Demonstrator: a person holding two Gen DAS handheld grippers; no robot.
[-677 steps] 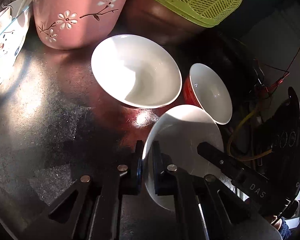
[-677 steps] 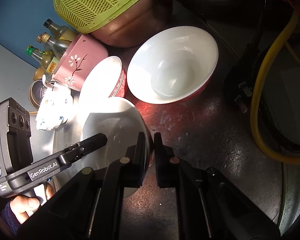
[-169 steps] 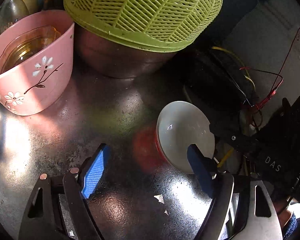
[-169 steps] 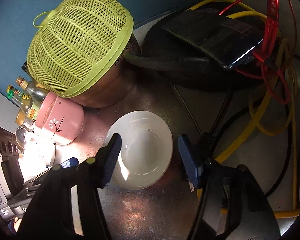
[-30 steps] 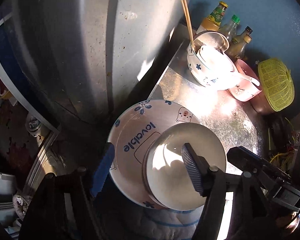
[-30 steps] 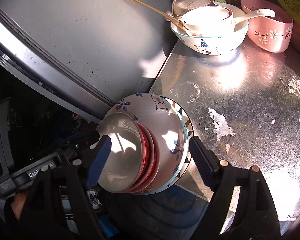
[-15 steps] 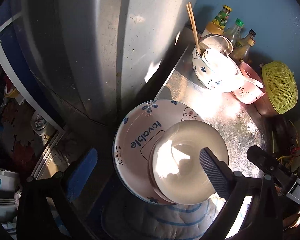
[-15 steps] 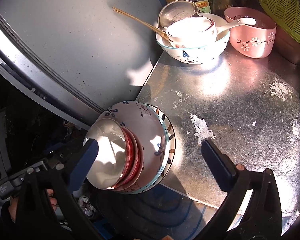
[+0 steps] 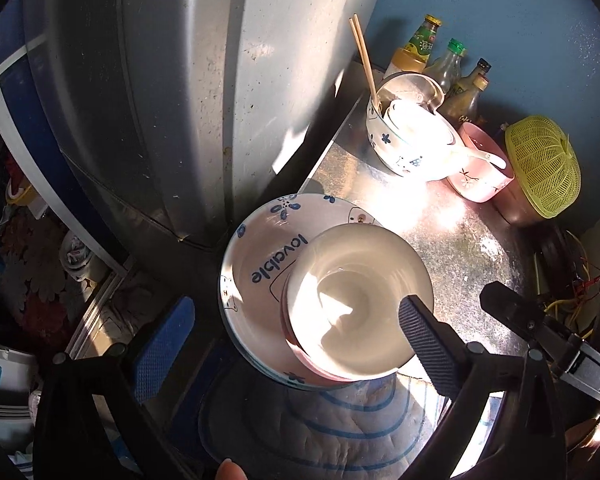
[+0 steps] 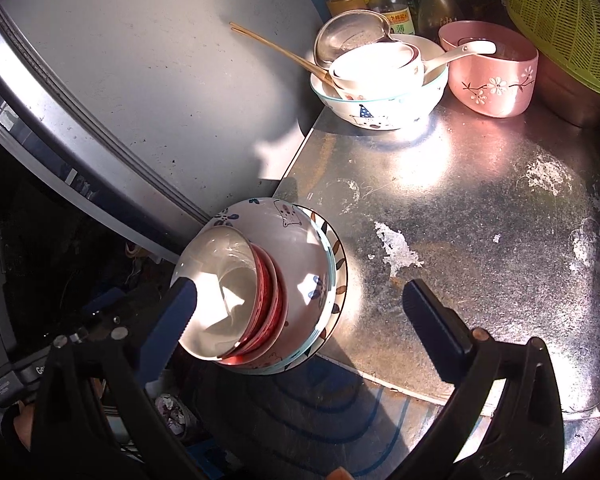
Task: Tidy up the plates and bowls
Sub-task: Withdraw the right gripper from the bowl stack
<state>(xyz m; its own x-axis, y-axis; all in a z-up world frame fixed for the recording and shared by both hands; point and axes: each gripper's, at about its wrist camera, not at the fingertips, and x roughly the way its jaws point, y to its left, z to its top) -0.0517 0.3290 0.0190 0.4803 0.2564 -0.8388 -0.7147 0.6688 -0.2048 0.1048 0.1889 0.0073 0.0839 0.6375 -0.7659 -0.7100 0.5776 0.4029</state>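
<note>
Both the left gripper [image 9: 292, 344] and right gripper [image 10: 300, 316] have just opened fully, releasing the white bowl [image 9: 360, 300] nested lower centre in the stacked bowls [image 10: 296, 292]; placement appears complete.

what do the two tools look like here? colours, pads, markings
Both are black plastic two-finger tools on forked frames with silver pivot screws. The left tool has one blue ribbed pad and one dark ribbed one. The right tool has the same pads. In the right view, the left tool's grey body carries white lettering, too blurred to read. No sleeves show.
</note>
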